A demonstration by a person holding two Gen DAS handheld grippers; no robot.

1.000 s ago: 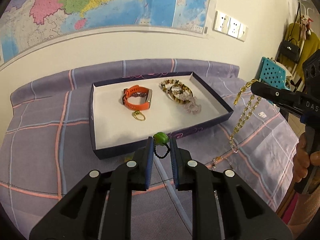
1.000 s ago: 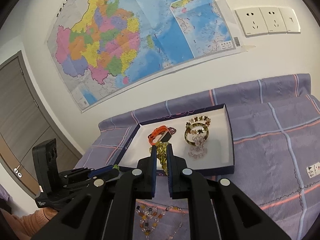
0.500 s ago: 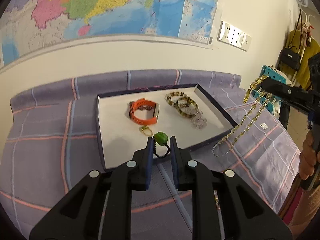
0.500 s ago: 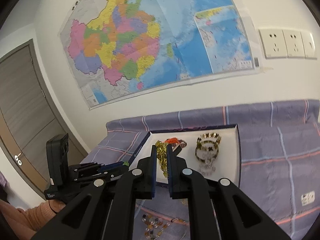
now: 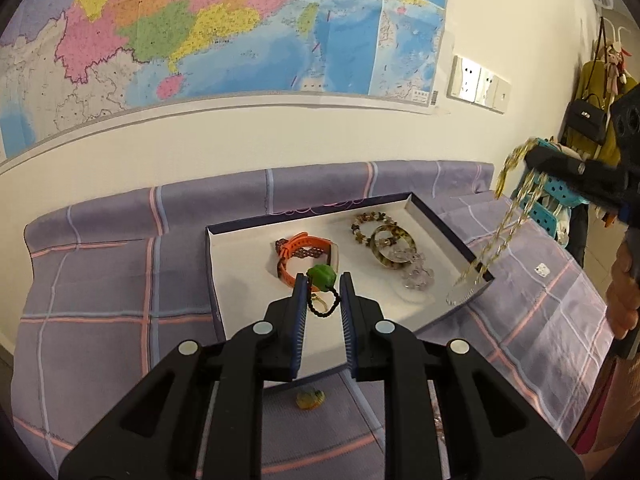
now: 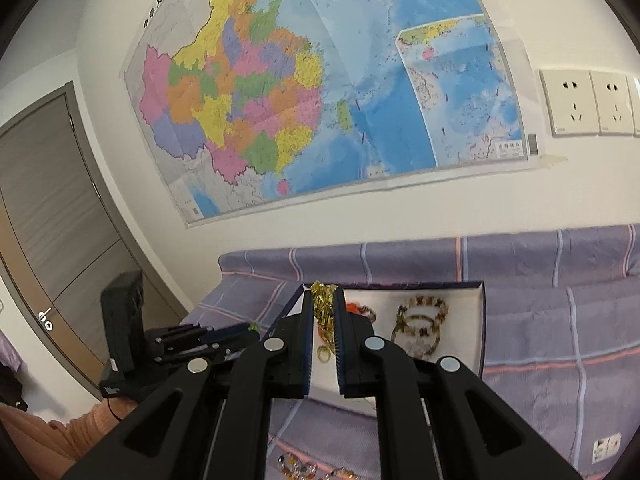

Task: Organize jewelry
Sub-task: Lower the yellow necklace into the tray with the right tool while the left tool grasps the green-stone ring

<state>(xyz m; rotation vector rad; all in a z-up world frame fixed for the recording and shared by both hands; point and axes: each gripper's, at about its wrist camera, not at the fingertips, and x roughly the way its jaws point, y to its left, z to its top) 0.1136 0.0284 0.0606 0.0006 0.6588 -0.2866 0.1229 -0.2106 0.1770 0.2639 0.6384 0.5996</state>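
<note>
The gold chain necklace hangs from the right gripper, whose 2 fingers are pinched on its bunched top links; its lower end dangles over the near right corner of the jewelry box. The left gripper is closed on a green bead with a black beaded loop drooping beneath, held above the box's white floor. Inside the box lie an orange watch band, a small gold ring, a tortoiseshell bangle, a brown beaded bracelet and a clear crystal bracelet. The box sits on a purple plaid cloth, where a small amber piece lies near the front wall.
</note>
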